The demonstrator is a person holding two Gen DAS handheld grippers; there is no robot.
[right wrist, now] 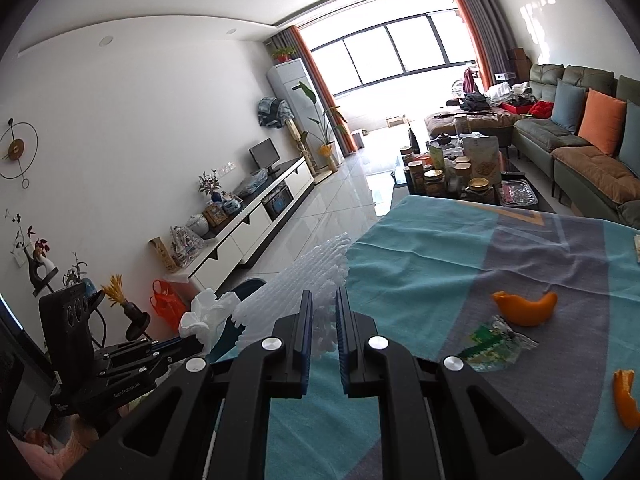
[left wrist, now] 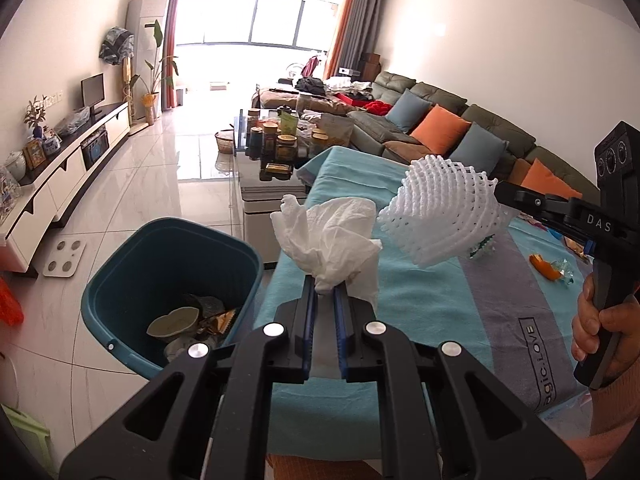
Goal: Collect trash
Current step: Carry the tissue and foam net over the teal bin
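My left gripper is shut on a crumpled white tissue and holds it above the table's left edge, just right of the teal trash bin. The bin holds peels and wrappers. My right gripper is shut on a white foam fruit net; the net also shows in the left wrist view, held above the table. Orange peels and a clear green wrapper lie on the turquoise and grey tablecloth.
A coffee table crowded with jars stands beyond the cloth-covered table. A grey sofa with cushions runs along the right. A white TV cabinet lines the left wall. A white scale lies on the tiled floor by the bin.
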